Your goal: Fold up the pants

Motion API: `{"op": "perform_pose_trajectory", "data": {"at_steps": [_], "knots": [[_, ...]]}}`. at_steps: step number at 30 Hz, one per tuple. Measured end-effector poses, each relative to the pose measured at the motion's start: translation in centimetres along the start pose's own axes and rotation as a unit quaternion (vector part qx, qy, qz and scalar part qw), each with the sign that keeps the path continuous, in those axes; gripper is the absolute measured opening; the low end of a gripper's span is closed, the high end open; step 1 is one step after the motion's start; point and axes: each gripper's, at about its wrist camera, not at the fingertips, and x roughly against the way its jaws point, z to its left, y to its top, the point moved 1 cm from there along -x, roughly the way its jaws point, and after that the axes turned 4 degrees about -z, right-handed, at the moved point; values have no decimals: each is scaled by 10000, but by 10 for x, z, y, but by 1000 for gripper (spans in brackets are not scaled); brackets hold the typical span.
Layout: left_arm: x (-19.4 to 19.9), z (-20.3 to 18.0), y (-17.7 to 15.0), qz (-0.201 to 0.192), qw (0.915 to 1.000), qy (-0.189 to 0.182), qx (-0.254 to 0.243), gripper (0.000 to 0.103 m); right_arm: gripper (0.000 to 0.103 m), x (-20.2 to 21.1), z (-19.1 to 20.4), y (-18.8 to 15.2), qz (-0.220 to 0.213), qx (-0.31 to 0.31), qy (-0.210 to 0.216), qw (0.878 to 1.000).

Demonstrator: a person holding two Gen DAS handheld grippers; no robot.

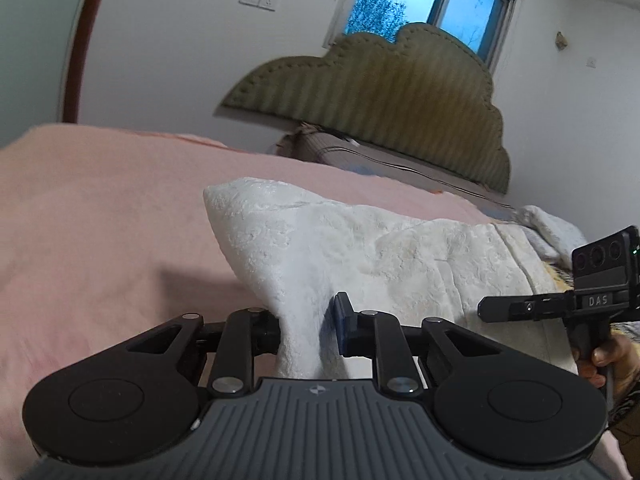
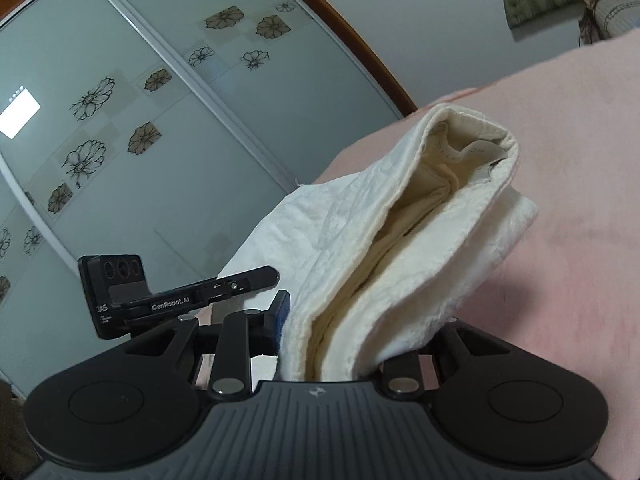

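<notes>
left wrist view: left hand-held gripper (image 1: 307, 330) is clenched on a gathered fold of the white pants (image 1: 360, 248), whose length runs forward-right over the pink bed (image 1: 100, 220); right wrist view: right hand-held gripper (image 2: 360, 344) grasps the stacked pants (image 2: 400, 220) edge; no containers.

a home bedroom: pink bed (image 1: 100, 220), padded headboard (image 1: 380, 108), flowered wardrobe doors (image 2: 140, 120).
</notes>
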Motion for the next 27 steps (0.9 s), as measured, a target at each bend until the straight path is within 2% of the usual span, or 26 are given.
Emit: {"op": "perform_pose_trajectory", "data": {"at_steps": [4,7,9,10,11,12,13,15,17,20,21,23,25,27], "knots": [[-28,20,16,150,9996,255,22,22,29,-29,-24,22,-64,-158,-259,9995],[-49,37,13,506,9977,390,206,24,31,-47,-43,21,61,-390,-748,9964],[-59,46,8,671,9957,582,268,33,37,-54,-55,16,194,-638,-1230,9902],[-60,49,5,646,9958,593,276,44,42,-54,-61,13,225,-824,-1363,9870],[-60,53,4,635,9954,646,321,51,41,-50,-67,8,213,-1023,-1315,9858],[-57,55,3,613,9950,694,367,53,41,-44,-71,4,166,-1178,-1221,9854],[-54,57,3,594,9942,800,393,60,44,-37,-72,1,120,-1247,-1220,9846],[-45,63,4,561,9922,1039,403,66,52,-21,-69,-3,62,-1196,-1368,9833],[-34,67,4,568,9893,1222,554,71,59,0,-60,-8,-43,-1044,-1713,9797],[-14,67,1,544,9858,1389,776,73,60,30,-31,-13,-542,-824,-2333,9674],[-6,64,-1,541,9842,1484,795,74,60,37,-17,-17,-676,-650,-2308,9685],[10,52,-7,560,9824,1641,696,80,60,41,9,-26,-754,-358,-1910,9780],[21,37,-15,631,9798,1837,480,81,60,31,30,-39,-550,-91,-1462,9877],[29,17,-22,570,9803,1882,207,86,61,15,42,-51,-287,172,-1417,9893]]}}
